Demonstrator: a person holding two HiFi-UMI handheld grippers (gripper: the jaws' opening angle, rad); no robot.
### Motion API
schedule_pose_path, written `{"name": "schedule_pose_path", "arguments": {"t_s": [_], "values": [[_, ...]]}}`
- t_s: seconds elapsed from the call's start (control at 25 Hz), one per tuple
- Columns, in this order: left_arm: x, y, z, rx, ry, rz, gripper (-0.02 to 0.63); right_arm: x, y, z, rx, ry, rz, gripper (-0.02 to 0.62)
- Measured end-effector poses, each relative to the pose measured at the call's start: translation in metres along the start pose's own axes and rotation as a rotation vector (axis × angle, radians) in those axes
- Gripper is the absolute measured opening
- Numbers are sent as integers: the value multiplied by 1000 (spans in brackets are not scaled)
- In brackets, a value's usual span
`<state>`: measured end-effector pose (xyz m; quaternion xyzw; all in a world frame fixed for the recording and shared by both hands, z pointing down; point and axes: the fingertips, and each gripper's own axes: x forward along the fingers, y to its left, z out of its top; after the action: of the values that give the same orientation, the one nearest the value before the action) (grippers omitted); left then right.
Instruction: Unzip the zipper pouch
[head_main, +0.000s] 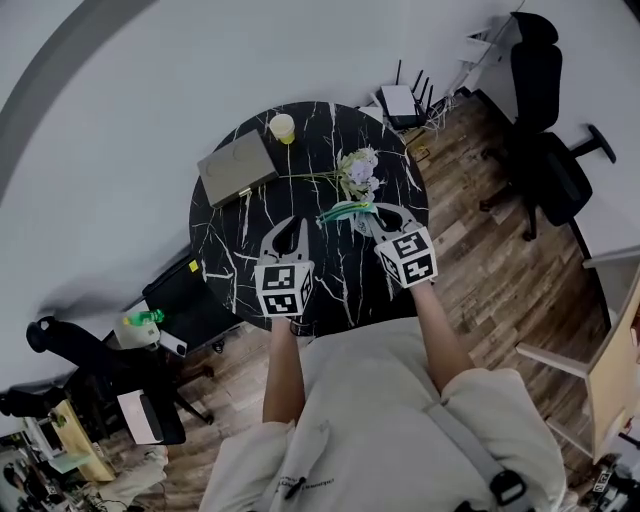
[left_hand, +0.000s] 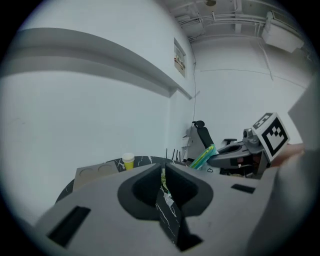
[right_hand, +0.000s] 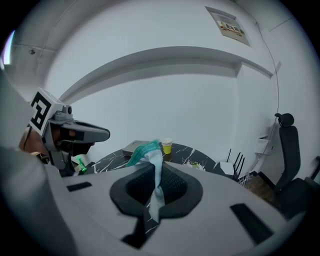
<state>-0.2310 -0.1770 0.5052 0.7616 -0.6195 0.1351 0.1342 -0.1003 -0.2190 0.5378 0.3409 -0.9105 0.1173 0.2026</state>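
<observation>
Right gripper (head_main: 366, 216) fingers clamp the zipper pouch (head_main: 342, 211), its length pointing toward the left gripper (head_main: 292, 228), fingers together.

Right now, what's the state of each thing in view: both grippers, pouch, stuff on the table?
zipper pouch: one end pinched, the rest sticking out past the jaws; zipper can't be made out.
right gripper: shut on the zipper pouch.
left gripper: shut, nothing between its jaws.
yellow cup: upright on the table.
grey case: closed, lying flat.
flowers: lying on their side.
</observation>
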Motion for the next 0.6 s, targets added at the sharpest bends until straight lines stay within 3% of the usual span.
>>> {"name": "schedule_pose_path", "arguments": {"t_s": [0.16,0.28,0.4,0.6], "values": [[-5,4,-11,-155,-8,24,31,-3,0,-6,70,-26,-11,15],[-9,1,-16,-154,-13,4,23,-6,1,-9,96,-41,-7,15],[-10,-8,-14,-209,-50,-69,23,-4,5,-9,90,-45,8,15],[-5,-16,-7,-142,-53,-83,23,-5,7,-7,79,-40,22,15]]}}
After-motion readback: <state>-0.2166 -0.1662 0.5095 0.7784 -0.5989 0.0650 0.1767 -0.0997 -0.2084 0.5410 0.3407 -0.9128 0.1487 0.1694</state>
